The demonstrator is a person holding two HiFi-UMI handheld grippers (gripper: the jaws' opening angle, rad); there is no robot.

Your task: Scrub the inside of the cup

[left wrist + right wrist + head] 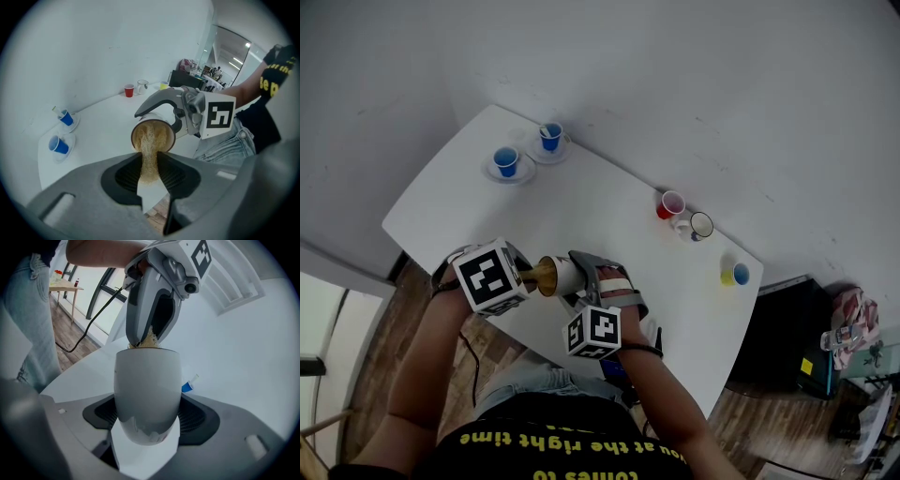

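Two grippers meet above the near edge of the white worktop, close to the person's lap. The right gripper has its fingers clasped round the lower body of a white cup. The cup is tipped on its side, with its mouth facing away from those fingers toward the left gripper. The left fingers are drawn narrow, pinching a tan, fibrous scrubber. Its far end sits inside the cup's mouth, just past the fingertips.

The cup looks glossy and rigid, so it is probably slippery and would chip if dropped; the grip across its body seems sound. The scrubber looks soft, light and springy.

Two blue cups on saucers stand well beyond the left fingers, and a red cup and a mug well beyond the right. Open worktop lies between, but the edge sits right beneath the fingers.
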